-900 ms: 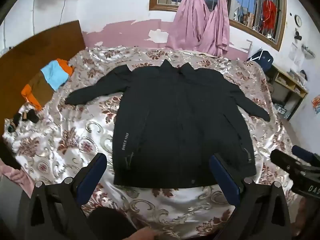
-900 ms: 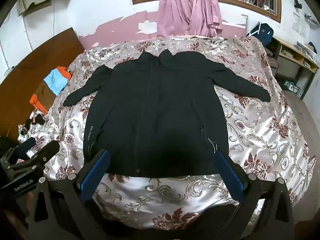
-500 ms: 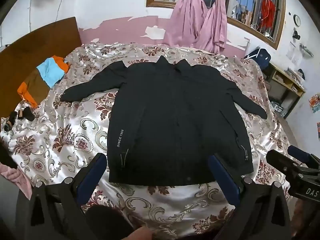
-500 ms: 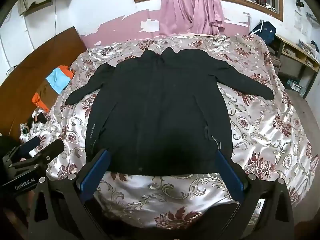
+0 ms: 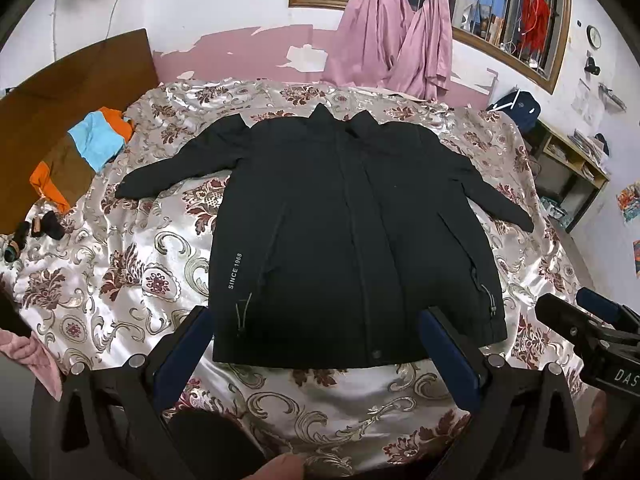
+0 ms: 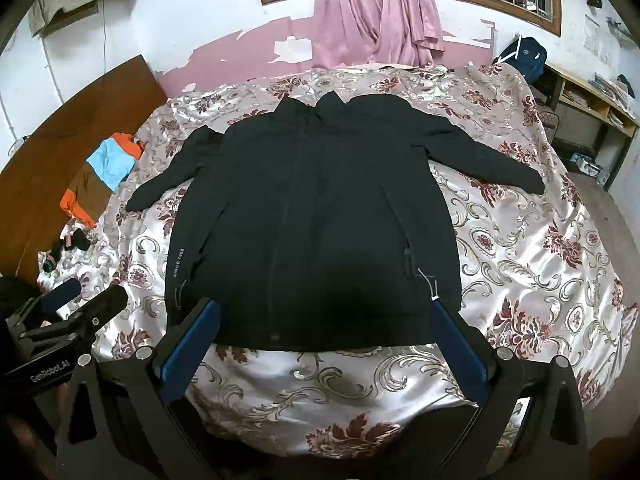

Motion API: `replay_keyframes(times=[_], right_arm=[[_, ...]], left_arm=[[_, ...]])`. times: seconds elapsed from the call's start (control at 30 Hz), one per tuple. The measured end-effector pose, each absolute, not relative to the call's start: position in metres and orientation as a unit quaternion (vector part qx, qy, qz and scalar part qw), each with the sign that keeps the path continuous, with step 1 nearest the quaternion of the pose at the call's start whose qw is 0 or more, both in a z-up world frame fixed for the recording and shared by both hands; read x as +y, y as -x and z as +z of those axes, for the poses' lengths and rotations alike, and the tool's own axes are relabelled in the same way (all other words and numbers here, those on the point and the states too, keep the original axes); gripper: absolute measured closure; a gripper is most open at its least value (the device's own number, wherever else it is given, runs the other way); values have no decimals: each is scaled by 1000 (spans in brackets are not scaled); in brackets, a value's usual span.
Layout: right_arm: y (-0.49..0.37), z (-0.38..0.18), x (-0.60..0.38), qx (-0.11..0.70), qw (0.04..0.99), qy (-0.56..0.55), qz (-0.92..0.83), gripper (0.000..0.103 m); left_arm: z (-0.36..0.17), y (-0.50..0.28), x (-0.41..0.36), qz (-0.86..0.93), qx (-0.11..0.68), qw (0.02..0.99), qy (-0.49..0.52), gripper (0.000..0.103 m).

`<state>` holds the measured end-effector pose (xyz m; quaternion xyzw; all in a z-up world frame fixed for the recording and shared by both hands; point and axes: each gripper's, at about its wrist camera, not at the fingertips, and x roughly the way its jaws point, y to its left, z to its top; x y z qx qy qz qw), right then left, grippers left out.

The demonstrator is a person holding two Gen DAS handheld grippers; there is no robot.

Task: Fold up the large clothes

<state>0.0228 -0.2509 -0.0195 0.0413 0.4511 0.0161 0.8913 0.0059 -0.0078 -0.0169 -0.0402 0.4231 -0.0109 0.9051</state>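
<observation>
A large black jacket [image 5: 352, 232] lies flat and face up on the bed, both sleeves spread out, collar toward the far wall; it also shows in the right wrist view [image 6: 312, 220]. My left gripper [image 5: 316, 332] is open and empty, held above the jacket's near hem. My right gripper [image 6: 324, 332] is open and empty, also above the hem. Each gripper shows at the edge of the other's view: the right one [image 5: 588, 328] and the left one [image 6: 76, 304].
The bed has a shiny floral cover [image 5: 132, 264]. An orange, blue and brown garment [image 5: 80, 156] and small dark items [image 5: 36, 228] lie at the left by the wooden headboard [image 5: 60, 92]. Pink curtains [image 5: 392, 40] hang at the back. A shelf [image 5: 568, 176] stands at the right.
Both grippers have drifted a little, so the jacket sits slightly differently in each view. The jacket itself has not moved. Both stay open.
</observation>
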Motion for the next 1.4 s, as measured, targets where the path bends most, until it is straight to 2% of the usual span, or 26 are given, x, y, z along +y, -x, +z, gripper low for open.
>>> replay_keyframes(times=[1.4], right_arm=[[-26, -18, -254, 449, 893, -41, 15, 1]], left_arm=[[-16, -7, -7, -10, 423, 905, 40, 0]])
